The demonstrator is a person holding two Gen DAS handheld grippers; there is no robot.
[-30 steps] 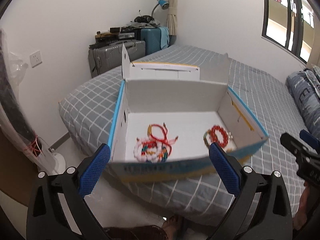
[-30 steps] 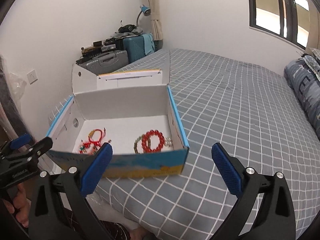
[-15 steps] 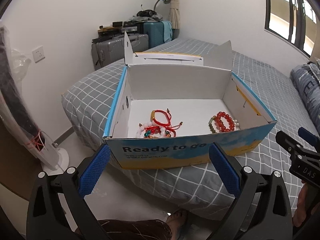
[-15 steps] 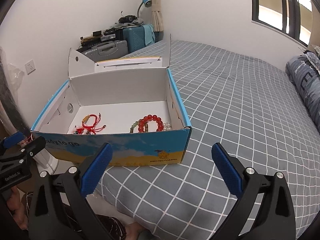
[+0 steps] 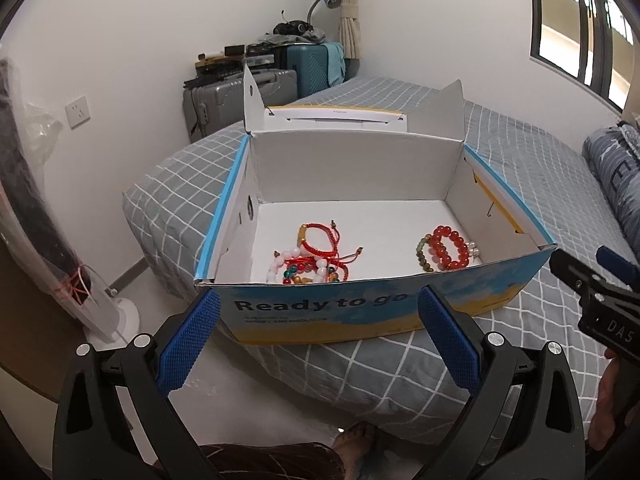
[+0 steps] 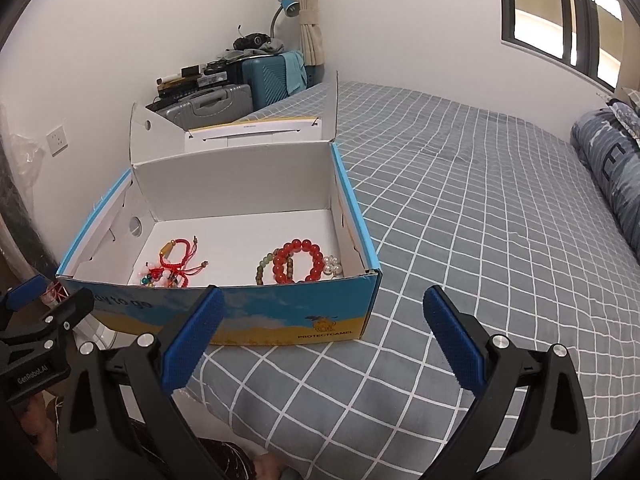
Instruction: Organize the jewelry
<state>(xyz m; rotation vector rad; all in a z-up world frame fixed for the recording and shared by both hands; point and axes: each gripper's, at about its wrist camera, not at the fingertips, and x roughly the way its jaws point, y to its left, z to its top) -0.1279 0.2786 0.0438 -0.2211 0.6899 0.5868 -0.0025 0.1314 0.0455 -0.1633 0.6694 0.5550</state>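
— So where's the jewelry sitting?

— All of it lies on the white floor of an open cardboard box [image 5: 320, 312], the one with the blue-and-yellow front printed "Ready to go". The box stands at the corner of a bed [image 6: 460, 220] covered in a grey checked sheet, its lid flap folded back behind it.

— Is it one heap?

— Two, set apart. Toward the box's left side there's a tangle of red cord bracelets [image 5: 316, 248] mixed with white and green beads. Toward the right wall lies a red bead bracelet [image 6: 298, 260], overlapping a strand of green-brown beads [image 6: 262, 266], with a few pearly beads [image 6: 332, 266] just beside it near the corner.

— And the grippers?

— Both hang in front of the box, short of its front wall, touching nothing. The left gripper [image 5: 318, 334] has its blue-padded fingers spread wide, framing the printed front. The right gripper [image 6: 320, 340] is spread just as wide, more toward the box's right corner and the bare sheet. Neither one holds anything.

— Anything else around?

— Suitcases [image 5: 240, 96] stacked against the far wall, with a blue desk lamp [image 6: 286, 6] above them by the curtain, and a rolled blue quilt [image 6: 608, 168] along the right side of the bed.
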